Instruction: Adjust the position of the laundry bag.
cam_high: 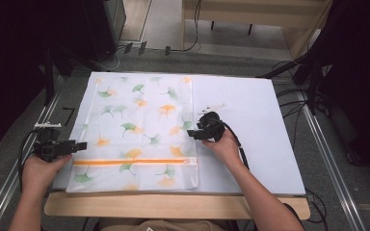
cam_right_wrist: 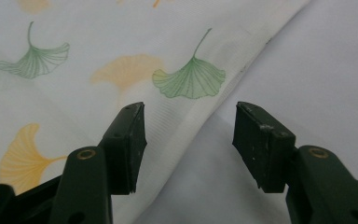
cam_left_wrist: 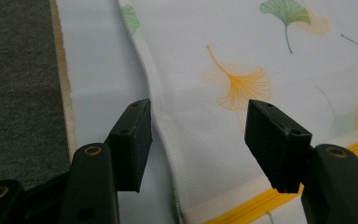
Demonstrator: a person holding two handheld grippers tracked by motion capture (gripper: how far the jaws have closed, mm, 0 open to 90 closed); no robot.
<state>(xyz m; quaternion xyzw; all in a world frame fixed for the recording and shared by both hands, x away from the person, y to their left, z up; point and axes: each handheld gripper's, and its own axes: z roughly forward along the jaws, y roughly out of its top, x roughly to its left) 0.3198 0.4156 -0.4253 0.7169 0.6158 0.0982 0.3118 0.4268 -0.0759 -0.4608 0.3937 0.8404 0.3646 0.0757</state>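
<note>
We hold the left gripper (cam_high: 79, 145) level at the mesh bag's (cam_high: 139, 130) left edge and the right gripper (cam_high: 191, 133) at its right edge, both with jaws apart and empty. The bag lies flat between them; its orange zipper (cam_high: 132, 162) runs gripper to gripper.
</note>
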